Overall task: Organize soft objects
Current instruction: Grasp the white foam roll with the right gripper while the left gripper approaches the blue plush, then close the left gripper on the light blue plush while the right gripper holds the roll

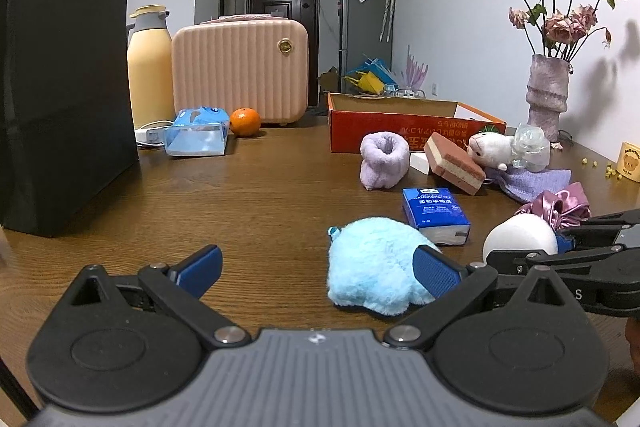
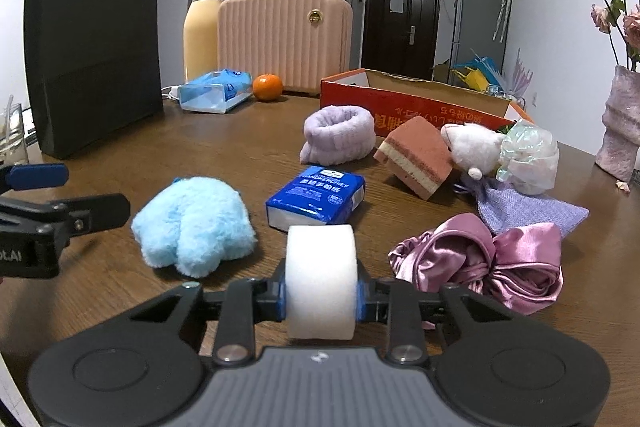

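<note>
Both grippers sit low over the brown table (image 1: 260,187). Right gripper (image 2: 321,297) squeezes a white foam roll (image 2: 321,279) between its blue pads, one pad on each flat end. Left gripper (image 1: 318,267) has its fingers spread wide with nothing between them, and its right finger is in front of a fluffy light blue toy (image 1: 370,261) lying on the table. Just behind the toy lies a blue tissue pack (image 2: 316,197). Near the roll, to its right, is a shiny pink scrunchie (image 2: 480,261). Farther back are a purple fuzzy band (image 2: 340,137), a pink sponge (image 2: 418,157) tipped on its edge, and a small white plush (image 2: 474,147) lying on a purple cloth pouch (image 2: 528,211). An open orange box (image 2: 408,99) stands behind them. A black paper bag (image 1: 64,99) stands far on the left
</note>
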The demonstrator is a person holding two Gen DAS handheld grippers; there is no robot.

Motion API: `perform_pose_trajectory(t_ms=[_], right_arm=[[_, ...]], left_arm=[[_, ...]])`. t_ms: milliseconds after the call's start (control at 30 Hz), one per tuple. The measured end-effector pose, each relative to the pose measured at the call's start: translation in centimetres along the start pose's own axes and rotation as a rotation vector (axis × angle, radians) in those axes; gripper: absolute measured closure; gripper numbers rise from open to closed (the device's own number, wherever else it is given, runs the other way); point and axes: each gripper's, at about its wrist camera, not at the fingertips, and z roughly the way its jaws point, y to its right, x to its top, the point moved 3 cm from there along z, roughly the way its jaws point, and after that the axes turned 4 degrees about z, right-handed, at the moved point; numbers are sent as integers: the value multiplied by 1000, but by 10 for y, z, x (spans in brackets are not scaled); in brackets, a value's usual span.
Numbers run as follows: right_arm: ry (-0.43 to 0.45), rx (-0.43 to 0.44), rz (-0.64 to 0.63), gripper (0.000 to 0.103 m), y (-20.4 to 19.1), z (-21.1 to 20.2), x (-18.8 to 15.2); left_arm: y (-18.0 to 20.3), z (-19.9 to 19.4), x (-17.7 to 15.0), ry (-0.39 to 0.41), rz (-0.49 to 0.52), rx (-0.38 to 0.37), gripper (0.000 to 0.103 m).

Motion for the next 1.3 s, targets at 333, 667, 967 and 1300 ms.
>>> perform_pose_trajectory(t_ms=[333,667,967,1300], right_arm=[[57,-4,28,74,10,-10,7],[132,-45,73,74,33,-28,14],[180,-93,118,74,58,-38,18],[202,-127,150,74,80,-42,17]], left_arm=[[6,2,4,-2,13,-2,0],[18,11,11,-19,25,-22,0],[36,21,17,-38,49,-57,0],[48,38,19,-84,56,-47,0]])
